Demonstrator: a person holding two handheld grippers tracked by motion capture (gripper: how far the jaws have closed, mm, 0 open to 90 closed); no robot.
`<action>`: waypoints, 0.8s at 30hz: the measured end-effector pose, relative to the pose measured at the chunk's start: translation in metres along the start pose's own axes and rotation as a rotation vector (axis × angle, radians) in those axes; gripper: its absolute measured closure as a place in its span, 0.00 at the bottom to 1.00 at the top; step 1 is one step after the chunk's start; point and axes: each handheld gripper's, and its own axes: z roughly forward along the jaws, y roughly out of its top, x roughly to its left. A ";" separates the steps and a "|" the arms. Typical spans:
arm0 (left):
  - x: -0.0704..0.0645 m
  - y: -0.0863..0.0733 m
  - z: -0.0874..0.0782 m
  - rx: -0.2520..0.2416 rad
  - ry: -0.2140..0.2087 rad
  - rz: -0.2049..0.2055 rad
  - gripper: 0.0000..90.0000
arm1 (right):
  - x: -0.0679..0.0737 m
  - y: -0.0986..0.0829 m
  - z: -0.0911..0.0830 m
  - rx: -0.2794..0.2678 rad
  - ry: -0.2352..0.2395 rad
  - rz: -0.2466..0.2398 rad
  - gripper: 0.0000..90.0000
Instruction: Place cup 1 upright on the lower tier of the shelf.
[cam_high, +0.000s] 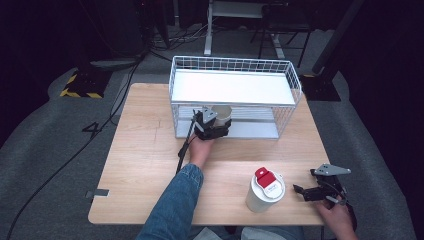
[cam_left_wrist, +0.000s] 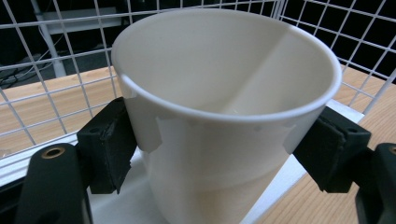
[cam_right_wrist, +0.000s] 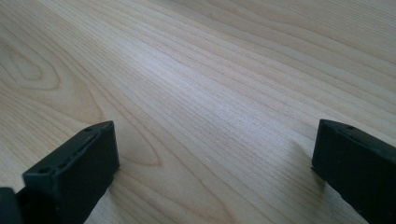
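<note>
In the left gripper view the bottom edge cuts off the base of the white cup (cam_left_wrist: 219, 135), so whether it rests on the rack's lower shelf (cam_left_wrist: 280, 182) or hangs above it cannot be told. In the high view the left gripper (cam_high: 214, 125) covers the cup's lower wall, and the print on the red-lidded container (cam_high: 265, 190) is too small to read. The person's right hand (cam_high: 337, 217) runs off the bottom edge. In the right gripper view both jaws are cut by the frame.
</note>
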 end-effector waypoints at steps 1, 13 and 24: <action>0.000 0.000 0.001 0.001 -0.003 -0.007 0.24 | 0.000 0.000 0.000 0.000 0.000 0.000 0.01; 0.003 -0.001 0.010 0.041 0.018 -0.001 0.24 | 0.000 0.000 0.000 -0.001 0.000 -0.001 0.01; 0.002 0.001 0.013 0.050 0.019 -0.001 0.23 | 0.000 0.000 0.000 -0.001 -0.001 0.002 0.01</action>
